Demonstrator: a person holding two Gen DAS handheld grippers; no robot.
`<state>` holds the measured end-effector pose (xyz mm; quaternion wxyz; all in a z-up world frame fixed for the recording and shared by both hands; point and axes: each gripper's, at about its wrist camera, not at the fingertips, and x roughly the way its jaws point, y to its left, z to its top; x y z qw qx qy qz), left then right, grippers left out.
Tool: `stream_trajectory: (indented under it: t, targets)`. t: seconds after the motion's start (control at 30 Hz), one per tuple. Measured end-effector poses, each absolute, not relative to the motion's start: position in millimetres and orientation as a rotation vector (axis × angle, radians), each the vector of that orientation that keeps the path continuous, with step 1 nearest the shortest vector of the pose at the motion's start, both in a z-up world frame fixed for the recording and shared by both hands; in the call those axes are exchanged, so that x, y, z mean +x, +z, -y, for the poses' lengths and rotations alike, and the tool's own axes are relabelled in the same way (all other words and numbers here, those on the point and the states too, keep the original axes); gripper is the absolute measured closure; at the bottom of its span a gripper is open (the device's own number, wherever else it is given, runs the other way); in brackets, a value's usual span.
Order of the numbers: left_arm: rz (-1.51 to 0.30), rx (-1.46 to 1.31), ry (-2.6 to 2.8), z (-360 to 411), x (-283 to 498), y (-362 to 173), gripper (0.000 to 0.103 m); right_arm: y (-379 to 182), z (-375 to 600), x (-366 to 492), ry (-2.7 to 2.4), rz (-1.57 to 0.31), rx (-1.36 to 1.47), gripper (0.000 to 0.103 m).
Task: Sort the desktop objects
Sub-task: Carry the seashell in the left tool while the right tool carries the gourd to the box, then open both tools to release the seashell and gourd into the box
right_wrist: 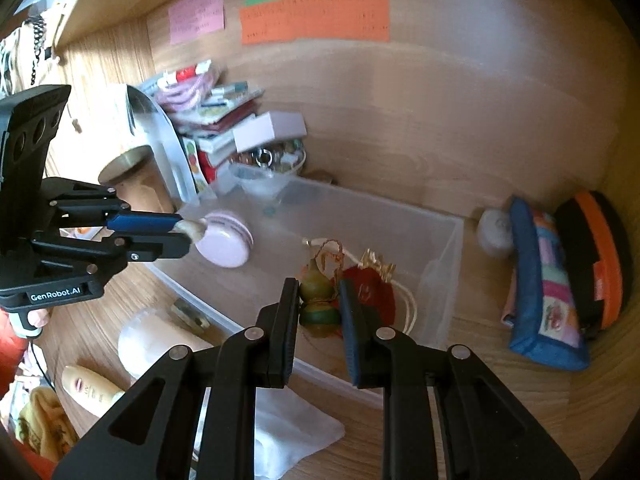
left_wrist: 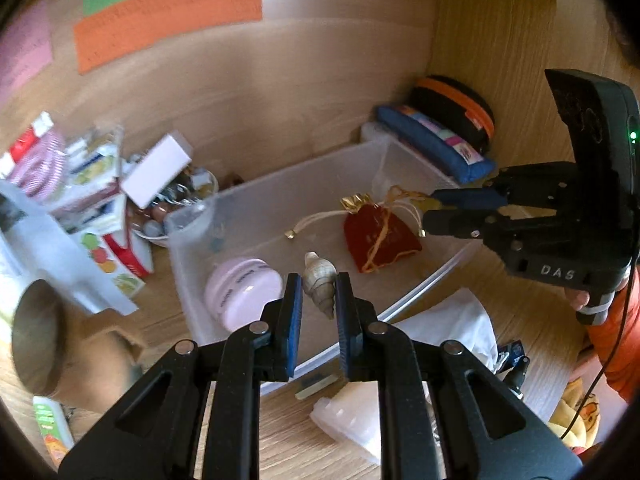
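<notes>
Black jaws with blue pads fill the near edge of both views. The left gripper (left_wrist: 318, 300) pinches a pale spiral seashell (left_wrist: 320, 286) between its pads, and the right gripper (right_wrist: 320, 304) pinches a small green-and-yellow gourd charm (right_wrist: 318, 300) with a gold cord trailing off it. Both hang over the open top of the clear plastic bin (left_wrist: 276, 176), just inside its near wall.

Below and beyond the left gripper lies a pink macaron-shaped case (left_wrist: 244, 292) on the bin floor; ahead of the right gripper lies a red drawstring pouch (right_wrist: 374, 292). So the step in hand looks like the drop-off: 2 small trinkets carried in together to join the 2 already sorted. The next move, as I judge it, calls for lowering each a little, then parting the jaws so shell and charm land on bare floor, not on the case or pouch; the cord could snag on a pad.

Only the left view shows the right gripper side-on, its tips gripping the cord end. Only the right view shows the shell end poking from the left gripper's tips, a pale oval case (right_wrist: 496, 232) behind the bin, and a pink note (right_wrist: 196, 12) on the back panel. Farther off sit a blue pencil case (right_wrist: 548, 280) and stacked boxes (left_wrist: 104, 216).
</notes>
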<state>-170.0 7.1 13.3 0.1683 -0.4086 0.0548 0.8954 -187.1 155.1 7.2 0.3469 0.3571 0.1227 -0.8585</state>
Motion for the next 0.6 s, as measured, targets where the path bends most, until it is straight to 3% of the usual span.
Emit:
stream_trajectory:
  t: [0.23, 0.6]
  targets:
    - [-0.163, -1.288, 2.468, -19, -195, -9, 0.088, -15, -149, -205, -2.185, -0.303, 1.018, 0.085]
    - [-0.228, -1.359, 2.43, -33, -211, -25, 0.088, -27, -128, -223, -2.169, -0.466, 1.066, 0.085]
